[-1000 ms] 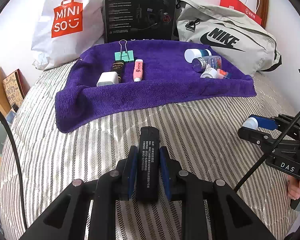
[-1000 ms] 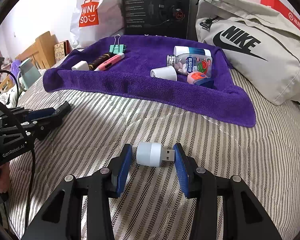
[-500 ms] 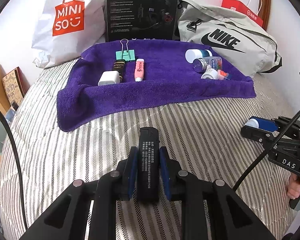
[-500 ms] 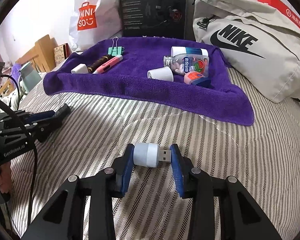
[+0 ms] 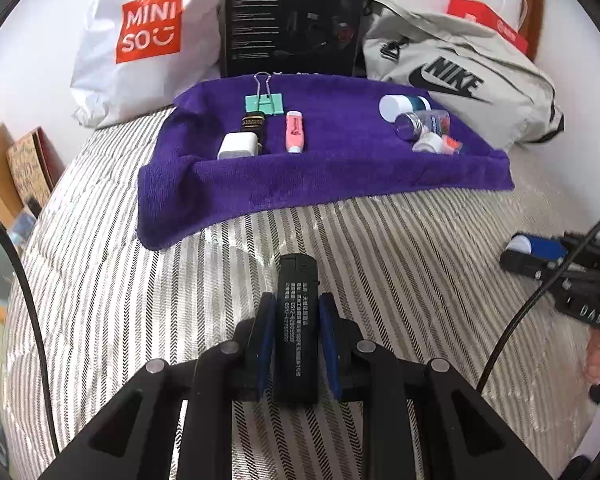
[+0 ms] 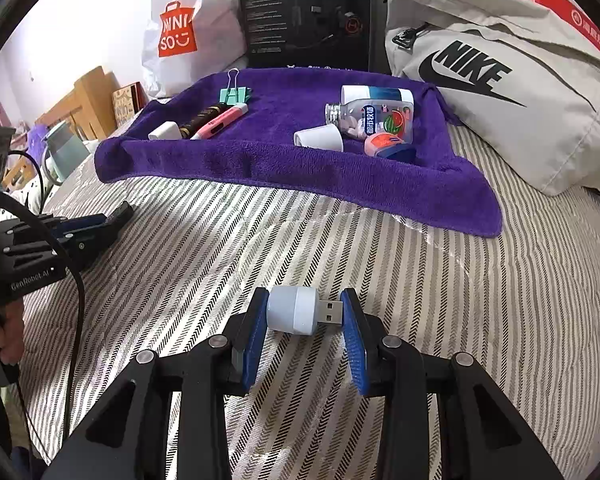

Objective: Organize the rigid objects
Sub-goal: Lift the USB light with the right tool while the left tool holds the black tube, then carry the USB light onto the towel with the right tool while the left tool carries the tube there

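Note:
My left gripper (image 5: 296, 308) is shut on a black rectangular bar with white print (image 5: 297, 320), held above the striped bedspread. My right gripper (image 6: 305, 312) is shut on a white USB night light (image 6: 300, 310), gripped end to end, plug toward the right pad. Farther back lies a purple towel (image 5: 332, 176). On its left sit a green binder clip (image 5: 264, 102), a dark tube (image 5: 253, 124), a white charger (image 5: 238, 147) and a pink marker (image 5: 295, 131). On its right lie a white-capped jar (image 6: 376, 94), a clear bottle (image 6: 374, 118), a white cup (image 6: 319, 138) and an orange-blue item (image 6: 388, 146).
Behind the towel stand a white Miniso bag (image 5: 140, 36), a black headset box (image 5: 294, 16) and a grey Nike bag (image 5: 464, 76). Wooden furniture (image 6: 88, 100) is at the far left. The striped bedspread (image 6: 500, 320) stretches in front of the towel.
The right pads have closed onto the USB night light, which lay loose between them a second ago. Both grippers have shifted slightly; the left keeps its hold on the black bar.

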Demonstrator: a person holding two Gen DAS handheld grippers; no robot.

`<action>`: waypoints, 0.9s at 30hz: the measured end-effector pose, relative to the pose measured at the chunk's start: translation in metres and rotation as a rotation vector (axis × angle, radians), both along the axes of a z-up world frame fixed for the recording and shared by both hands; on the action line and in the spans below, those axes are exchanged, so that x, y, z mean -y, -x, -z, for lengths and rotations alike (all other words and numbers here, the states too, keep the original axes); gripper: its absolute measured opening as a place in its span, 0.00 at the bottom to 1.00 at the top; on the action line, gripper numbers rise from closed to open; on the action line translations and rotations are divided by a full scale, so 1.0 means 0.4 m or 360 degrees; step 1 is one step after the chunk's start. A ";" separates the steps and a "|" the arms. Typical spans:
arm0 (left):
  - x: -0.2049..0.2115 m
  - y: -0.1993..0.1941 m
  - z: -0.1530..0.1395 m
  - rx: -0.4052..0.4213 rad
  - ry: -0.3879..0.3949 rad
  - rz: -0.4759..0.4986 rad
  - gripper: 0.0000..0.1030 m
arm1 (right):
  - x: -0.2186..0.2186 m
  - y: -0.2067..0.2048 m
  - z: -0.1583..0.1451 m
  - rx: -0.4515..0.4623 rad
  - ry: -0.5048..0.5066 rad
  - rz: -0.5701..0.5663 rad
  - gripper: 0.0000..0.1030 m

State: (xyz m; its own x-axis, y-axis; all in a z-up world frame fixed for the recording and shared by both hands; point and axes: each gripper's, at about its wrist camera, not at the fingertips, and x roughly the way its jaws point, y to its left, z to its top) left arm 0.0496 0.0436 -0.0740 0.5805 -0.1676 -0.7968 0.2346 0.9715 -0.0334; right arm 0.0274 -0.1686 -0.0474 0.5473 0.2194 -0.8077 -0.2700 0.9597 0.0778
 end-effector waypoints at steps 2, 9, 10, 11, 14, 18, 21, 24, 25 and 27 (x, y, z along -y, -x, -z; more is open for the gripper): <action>0.013 0.005 0.003 0.0025 -0.0057 0.0001 0.21 | -0.002 0.001 -0.001 -0.0002 0.0005 -0.0006 0.35; -0.002 -0.020 -0.012 -0.0074 0.0054 -0.0010 0.20 | -0.004 -0.007 -0.041 0.0054 0.0006 -0.0038 0.35; -0.002 -0.021 -0.015 -0.0069 0.0055 -0.0021 0.20 | -0.004 -0.010 -0.048 0.0063 0.0008 -0.0044 0.35; 0.000 -0.022 -0.018 -0.0071 0.0045 -0.0018 0.20 | -0.003 -0.014 -0.055 0.0072 0.0010 -0.0052 0.35; 0.004 -0.029 -0.040 -0.0049 0.0041 -0.0023 0.20 | 0.002 -0.030 -0.072 0.0074 -0.0011 -0.0068 0.35; 0.012 -0.045 -0.075 -0.0026 0.0058 -0.0003 0.20 | 0.007 -0.051 -0.090 0.0093 -0.0012 -0.0084 0.35; 0.028 -0.065 -0.107 0.0003 0.0049 0.0038 0.20 | 0.014 -0.075 -0.105 0.0104 -0.0040 -0.0087 0.35; 0.038 -0.084 -0.133 0.0042 0.0054 0.0049 0.20 | 0.012 -0.104 -0.112 0.0112 -0.0082 -0.0086 0.35; 0.039 -0.089 -0.137 0.0040 0.0061 0.0056 0.20 | 0.007 -0.121 -0.115 0.0110 -0.0093 -0.0091 0.35; 0.039 -0.100 -0.143 0.0047 0.0069 0.0045 0.20 | -0.006 -0.149 -0.123 0.0120 -0.0108 -0.0108 0.35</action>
